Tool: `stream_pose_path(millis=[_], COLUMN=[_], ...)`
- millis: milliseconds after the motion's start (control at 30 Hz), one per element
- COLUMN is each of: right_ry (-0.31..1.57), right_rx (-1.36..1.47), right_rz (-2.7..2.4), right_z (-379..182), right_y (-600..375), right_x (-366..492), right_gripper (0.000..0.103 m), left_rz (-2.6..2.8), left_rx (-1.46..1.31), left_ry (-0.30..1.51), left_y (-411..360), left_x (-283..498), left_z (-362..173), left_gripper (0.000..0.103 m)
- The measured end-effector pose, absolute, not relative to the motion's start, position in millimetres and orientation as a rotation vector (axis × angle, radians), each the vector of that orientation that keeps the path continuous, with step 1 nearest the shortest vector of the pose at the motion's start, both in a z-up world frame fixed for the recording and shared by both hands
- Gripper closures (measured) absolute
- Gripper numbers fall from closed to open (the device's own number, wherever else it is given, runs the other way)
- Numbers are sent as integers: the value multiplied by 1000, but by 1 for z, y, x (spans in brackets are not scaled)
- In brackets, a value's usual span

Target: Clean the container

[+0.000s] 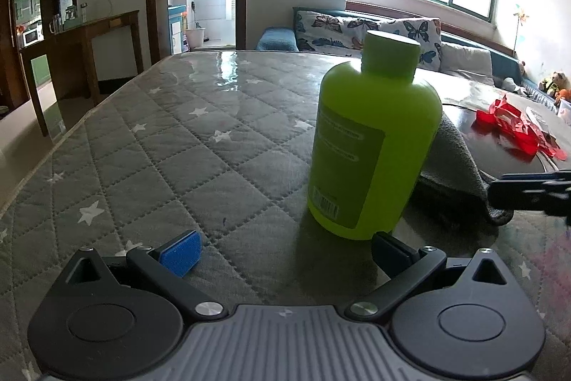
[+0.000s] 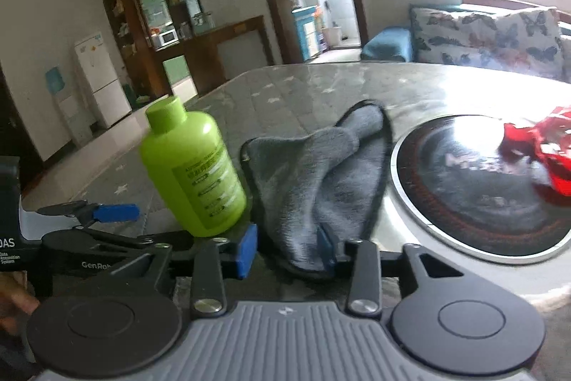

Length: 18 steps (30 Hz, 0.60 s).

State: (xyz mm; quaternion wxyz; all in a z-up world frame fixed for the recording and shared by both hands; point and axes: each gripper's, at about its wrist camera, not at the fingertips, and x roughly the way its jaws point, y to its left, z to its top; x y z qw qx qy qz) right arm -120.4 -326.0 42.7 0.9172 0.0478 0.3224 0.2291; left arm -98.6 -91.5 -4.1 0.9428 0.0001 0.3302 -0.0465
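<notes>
**Bottle waiting, cloth between my right fingers**

Left wrist view: my left gripper (image 1: pixel 283 254) is spread wide with nothing in it. Blue pad of one finger (image 1: pixel 182 250) sits low left, the other finger just below the base of the bottle (image 1: pixel 374 145). Bottle is green, capped, upright on the quilted star-print surface (image 1: pixel 160 149), a little right of my centre line, so I'd guess I'm lined up to take it by the body. Grey cloth (image 1: pixel 453 163) lies bunched right behind and beside the bottle, touching or nearly so. Beyond it a dark round cooktop (image 1: pixel 499 149) with a red wrapper (image 1: pixel 514 127) on top. My right gripper (image 1: pixel 535 191) pokes in from the right edge at the cloth's near corner.

Right wrist view: right gripper (image 2: pixel 289 250) is partly closed; cloth (image 2: pixel 321 184) hangs into the gap between the fingers, its lower fold against the right-hand pad. Blurry, so I can't tell if it's actually pinched or just sitting between them. Bottle (image 2: pixel 192 166) stands left of the cloth, near, leaning only from lens distortion I think. Left gripper (image 2: pixel 100 213) shows at far left, aimed at the bottle. Cooktop (image 2: pixel 481 184) is to the right, wrapper (image 2: pixel 542 152) on its far side.

Judgement: early stage, no wiping yet. One hand for the bottle, the other for the cloth seems the plan.
</notes>
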Motion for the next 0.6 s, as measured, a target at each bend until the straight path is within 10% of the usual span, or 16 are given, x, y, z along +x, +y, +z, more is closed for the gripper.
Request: stream_pose_path(millis=[600], right_ry=[733], right_rx=[52], right_rz=[400], right_z=[28], right_y=[-325], right_x=[-144], right_gripper=[31], left_rz=[37], left_rx=[-13], left_ry=[767], left_y=[-107], left_x=[-99], left_z=[2], left_gripper=[0])
